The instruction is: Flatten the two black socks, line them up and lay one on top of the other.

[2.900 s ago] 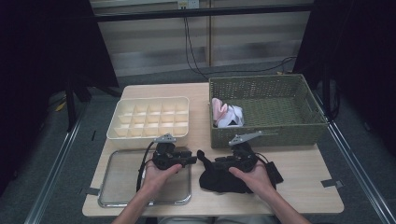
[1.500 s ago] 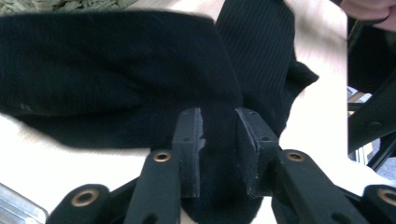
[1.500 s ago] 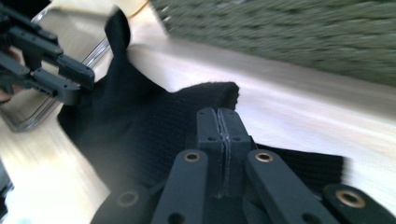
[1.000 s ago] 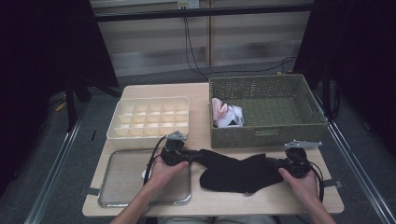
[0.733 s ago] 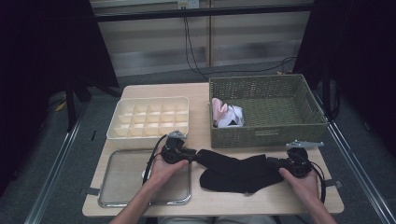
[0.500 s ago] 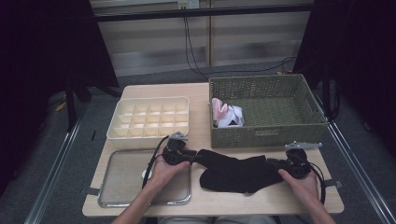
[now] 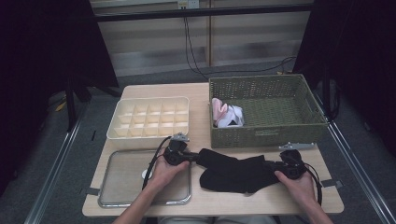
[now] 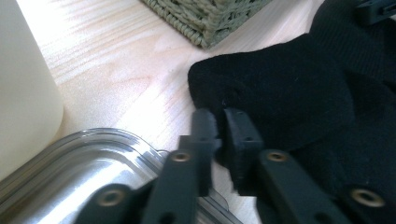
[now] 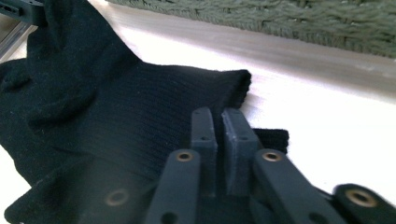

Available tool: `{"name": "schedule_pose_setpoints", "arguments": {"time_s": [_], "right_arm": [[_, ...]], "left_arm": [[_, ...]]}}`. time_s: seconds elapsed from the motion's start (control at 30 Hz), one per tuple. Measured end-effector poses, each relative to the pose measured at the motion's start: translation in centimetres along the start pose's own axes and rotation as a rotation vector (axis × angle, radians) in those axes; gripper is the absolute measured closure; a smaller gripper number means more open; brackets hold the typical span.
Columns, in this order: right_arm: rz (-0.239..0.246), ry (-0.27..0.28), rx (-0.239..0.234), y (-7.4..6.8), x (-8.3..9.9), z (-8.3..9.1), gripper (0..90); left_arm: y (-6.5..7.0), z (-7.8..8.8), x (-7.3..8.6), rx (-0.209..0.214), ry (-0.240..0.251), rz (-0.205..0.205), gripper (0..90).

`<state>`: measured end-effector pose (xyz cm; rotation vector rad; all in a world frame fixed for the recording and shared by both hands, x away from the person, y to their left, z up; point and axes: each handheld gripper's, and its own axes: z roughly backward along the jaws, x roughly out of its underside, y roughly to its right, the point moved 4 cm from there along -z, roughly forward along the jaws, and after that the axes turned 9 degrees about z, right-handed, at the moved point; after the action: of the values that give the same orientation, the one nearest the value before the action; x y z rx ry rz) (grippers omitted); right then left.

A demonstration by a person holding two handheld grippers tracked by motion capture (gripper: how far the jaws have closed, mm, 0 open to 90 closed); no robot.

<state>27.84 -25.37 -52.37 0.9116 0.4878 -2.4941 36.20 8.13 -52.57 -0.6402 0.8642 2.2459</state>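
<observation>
A black sock (image 7: 236,171) is stretched out flat on the wooden table (image 7: 201,91), held at its two ends. In the left gripper view the left gripper (image 8: 220,122) is seen clenched on one edge of the sock, its jaws having just been closing, with the fabric pinched between the pads. Just below and to the left of these jaws lies the rim of a metal tray (image 8: 100,140); a cream compartment box (image 8: 25,93) stands further to their left, and a corner of the woven green basket (image 8: 205,18) lies ahead of them.

In the right gripper view the right gripper (image 9: 219,122) is likewise closed on the ribbed cuff of the sock, its jaws having also just been closing, the cuff edge caught between them. The basket wall runs across ahead of these jaws.

In the high view the sock is spread between the two grippers, in front of the basket, in which pink and white cloth items (image 7: 226,114) are seen.
</observation>
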Motion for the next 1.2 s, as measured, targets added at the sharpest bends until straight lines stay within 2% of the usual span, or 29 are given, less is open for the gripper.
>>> {"name": "schedule_pose_setpoints", "arguments": {"time_s": [0.27,0.4,0.53,0.63,0.73,0.87,0.97,1.1,1.2], "right_arm": [[-0.037,0.030,-0.033,0.2,-0.4,0.8,86.1],[-0.041,0.080,-0.049,0.1,-1.2,2.2,86.3],[-0.056,0.129,-0.037,0.7,-1.8,3.9,86.4],[-0.069,0.149,-0.035,1.1,-2.0,4.9,86.5],[-0.074,0.164,-0.035,1.1,-2.0,5.7,86.5],[-0.073,0.173,-0.046,0.6,-1.7,6.8,86.5],[-0.068,0.176,-0.051,0.0,-1.1,7.7,86.6],[-0.055,0.167,-0.061,-0.6,-0.5,8.1,86.6],[-0.059,0.144,-0.066,-0.5,-0.1,7.5,86.5]], "left_arm": [[0.6,1.1,-0.5,0.030,0.038,-0.004,87.3],[1.7,2.4,-0.9,0.074,0.073,0.003,87.3],[3.2,3.4,-0.9,0.107,0.085,-0.015,87.3],[4.2,3.7,-0.8,0.116,0.080,-0.037,87.3],[4.8,4.0,-0.7,0.126,0.074,-0.042,87.3],[5.6,4.7,-0.3,0.148,0.073,-0.042,87.3],[6.5,5.2,0.5,0.158,0.053,-0.052,87.3],[6.8,4.9,1.6,0.158,0.025,-0.053,87.3],[6.5,3.9,2.6,0.157,-0.012,-0.041,87.3]]}}
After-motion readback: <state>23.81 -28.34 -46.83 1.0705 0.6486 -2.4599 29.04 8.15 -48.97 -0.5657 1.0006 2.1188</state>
